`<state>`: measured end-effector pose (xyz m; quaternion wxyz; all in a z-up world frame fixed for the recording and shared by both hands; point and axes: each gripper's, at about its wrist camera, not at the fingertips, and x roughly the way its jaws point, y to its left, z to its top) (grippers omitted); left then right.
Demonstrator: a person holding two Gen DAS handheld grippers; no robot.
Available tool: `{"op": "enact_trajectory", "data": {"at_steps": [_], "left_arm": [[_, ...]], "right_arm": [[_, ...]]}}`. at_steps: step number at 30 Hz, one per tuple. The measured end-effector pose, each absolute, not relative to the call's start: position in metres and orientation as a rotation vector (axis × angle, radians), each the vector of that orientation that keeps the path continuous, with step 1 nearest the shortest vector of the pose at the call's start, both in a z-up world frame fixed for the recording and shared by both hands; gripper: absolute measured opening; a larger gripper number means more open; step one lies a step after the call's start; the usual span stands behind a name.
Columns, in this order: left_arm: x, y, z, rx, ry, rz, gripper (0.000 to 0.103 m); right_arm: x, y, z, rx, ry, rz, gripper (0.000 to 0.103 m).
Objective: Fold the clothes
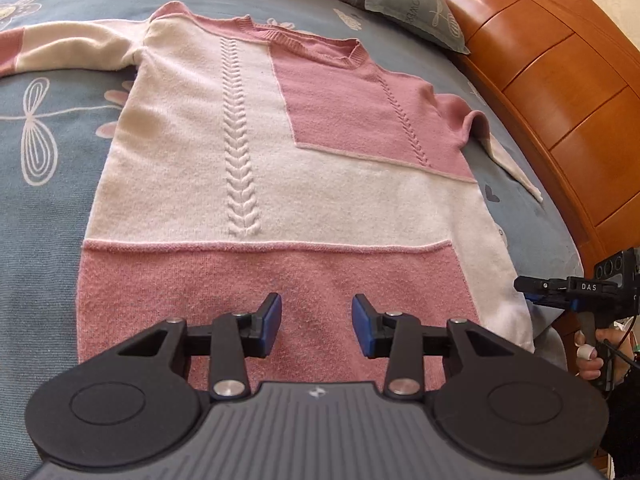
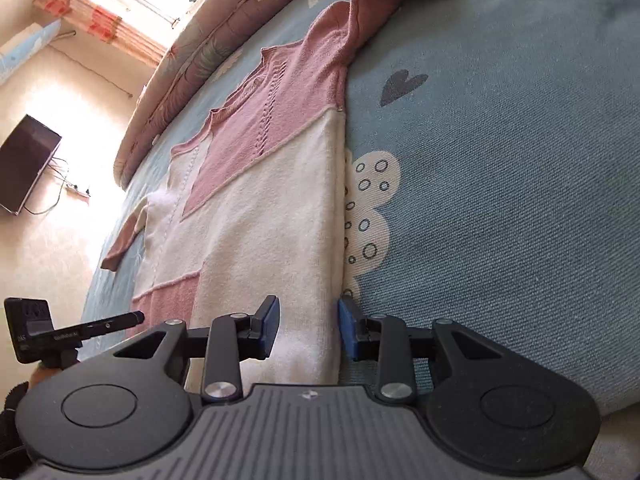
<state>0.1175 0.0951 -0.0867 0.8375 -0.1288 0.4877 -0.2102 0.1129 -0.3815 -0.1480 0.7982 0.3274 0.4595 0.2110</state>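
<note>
Pink and cream sweater [image 1: 280, 168] spread flat on the bed [image 1: 44, 208], with 2 wide claws at its hem end.

The left claw [image 1: 317, 326] stands wide over the pink hem band, its blue pads [image 1: 272, 316] apart with nothing between them; the sweater stretches away ahead of it, neckline at the far end, 1 sleeve out to the far left and the other bunched to the far right near the wooden headboard [image 1: 560, 92]. The right claw [image 2: 307, 330] is also wide, straddling the sweater's cream side edge: 1 pad sits over the knit, the other over the blue bedspread [image 2: 500, 160] just beside it. Whether the pads touch the fabric cannot be told. A hand [image 1: 592, 354] grips the right claw's handle.
</note>
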Motion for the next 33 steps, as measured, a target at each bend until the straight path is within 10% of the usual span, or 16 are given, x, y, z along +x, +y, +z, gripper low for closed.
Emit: {"op": "enact_trajectory", "data": {"at_steps": [4,9,21,33], "left_arm": [[0.121,0.092,-0.079,-0.262,1.031,-0.440,0.038],[0.125,0.091,-0.045,-0.126,0.990,-0.423,0.039],[0.139,0.071,0.005,0.329,0.972,-0.449,0.056],[0.131,0.056,-0.091,0.287,1.138,-0.514,0.059]], "right_arm": [[0.117,-0.374,-0.148,0.640,0.989,0.440,0.011],[0.112,-0.370,-0.126,0.449,0.961,0.383,0.011],[0.111,-0.301,-0.104,0.201,0.899,0.451,0.038],[0.097,-0.215,-0.111,-0.120,0.856,0.547,0.045]]}}
